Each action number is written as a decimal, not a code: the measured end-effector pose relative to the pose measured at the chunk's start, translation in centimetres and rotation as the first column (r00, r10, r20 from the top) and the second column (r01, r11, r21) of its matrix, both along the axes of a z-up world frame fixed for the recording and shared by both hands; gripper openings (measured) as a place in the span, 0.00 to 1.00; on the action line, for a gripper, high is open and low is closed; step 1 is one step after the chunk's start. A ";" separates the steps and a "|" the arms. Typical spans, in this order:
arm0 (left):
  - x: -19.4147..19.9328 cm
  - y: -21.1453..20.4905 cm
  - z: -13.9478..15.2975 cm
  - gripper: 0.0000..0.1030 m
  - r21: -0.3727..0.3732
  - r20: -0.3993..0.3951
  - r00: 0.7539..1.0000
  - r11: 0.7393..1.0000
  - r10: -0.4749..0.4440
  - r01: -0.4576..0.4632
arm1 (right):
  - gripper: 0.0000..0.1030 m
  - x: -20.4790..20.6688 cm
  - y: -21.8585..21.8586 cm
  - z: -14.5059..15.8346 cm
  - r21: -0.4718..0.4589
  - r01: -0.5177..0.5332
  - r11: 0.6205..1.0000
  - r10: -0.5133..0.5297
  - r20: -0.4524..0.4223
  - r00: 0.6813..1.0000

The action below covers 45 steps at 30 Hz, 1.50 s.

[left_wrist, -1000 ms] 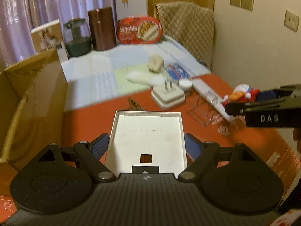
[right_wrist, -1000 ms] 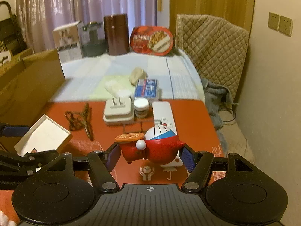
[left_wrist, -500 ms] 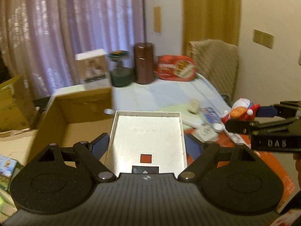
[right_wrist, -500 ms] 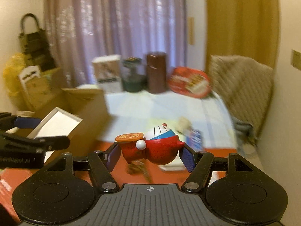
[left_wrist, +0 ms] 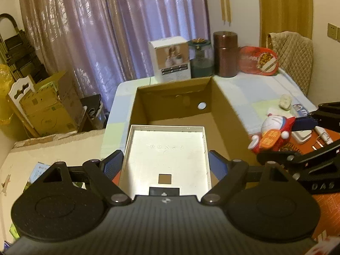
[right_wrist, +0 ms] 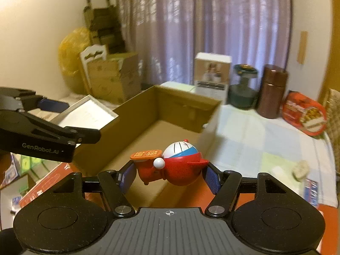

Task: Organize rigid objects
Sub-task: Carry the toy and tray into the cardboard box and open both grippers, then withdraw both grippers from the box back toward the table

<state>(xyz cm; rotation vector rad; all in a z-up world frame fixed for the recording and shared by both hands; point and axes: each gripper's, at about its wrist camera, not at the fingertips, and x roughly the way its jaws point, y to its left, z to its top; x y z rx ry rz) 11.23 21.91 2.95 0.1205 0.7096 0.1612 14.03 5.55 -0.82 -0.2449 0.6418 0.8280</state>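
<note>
My left gripper (left_wrist: 165, 166) is shut on a flat white plastic tray (left_wrist: 165, 148), held level over the near edge of an open cardboard box (left_wrist: 182, 102). My right gripper (right_wrist: 170, 175) is shut on a red and blue cartoon figurine (right_wrist: 176, 165) with an orange tag, held above the box's (right_wrist: 161, 114) near end. The figurine also shows in the left wrist view (left_wrist: 274, 131), to the right of the box. The white tray shows in the right wrist view (right_wrist: 85, 111) at the box's left wall. The box looks empty inside.
A white carton (left_wrist: 170, 58), a glass jar (left_wrist: 200, 57), a brown canister (left_wrist: 226, 54) and a red food package (left_wrist: 260, 60) stand behind the box. Small items (left_wrist: 301, 133) lie on the orange tabletop at right. More cartons (left_wrist: 48, 104) stand on the floor left.
Both grippers have lifted off the orange tabletop and swung left with their objects, from over the table items to over the open cardboard box.
</note>
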 end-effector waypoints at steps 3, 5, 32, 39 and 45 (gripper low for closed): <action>0.0 0.8 -0.9 0.81 -0.010 -0.013 1.000 1.000 0.008 -0.008 | 0.63 0.0 1.8 -1.2 -0.038 -0.026 0.999 0.026 0.003 1.000; 0.3 1.5 -1.6 0.81 -0.020 -0.021 1.000 1.000 0.013 -0.013 | 0.63 -0.1 2.8 -1.9 -0.065 -0.040 0.997 0.040 0.004 0.999; 0.4 2.7 -3.6 0.81 -0.075 -0.043 0.998 0.996 0.035 -0.039 | 0.63 -0.4 4.2 -4.3 -0.122 -0.059 0.991 0.059 -0.004 0.998; -0.3 2.9 -2.9 0.81 -0.074 -0.025 0.999 0.996 0.047 -0.049 | 0.63 -0.8 3.3 -3.4 -0.099 -0.046 0.994 0.048 0.011 0.999; -1.1 2.3 -1.7 0.81 -0.076 -0.003 0.998 0.995 0.058 -0.058 | 0.64 -1.8 2.4 -2.5 -0.076 -0.040 0.996 0.042 0.024 0.999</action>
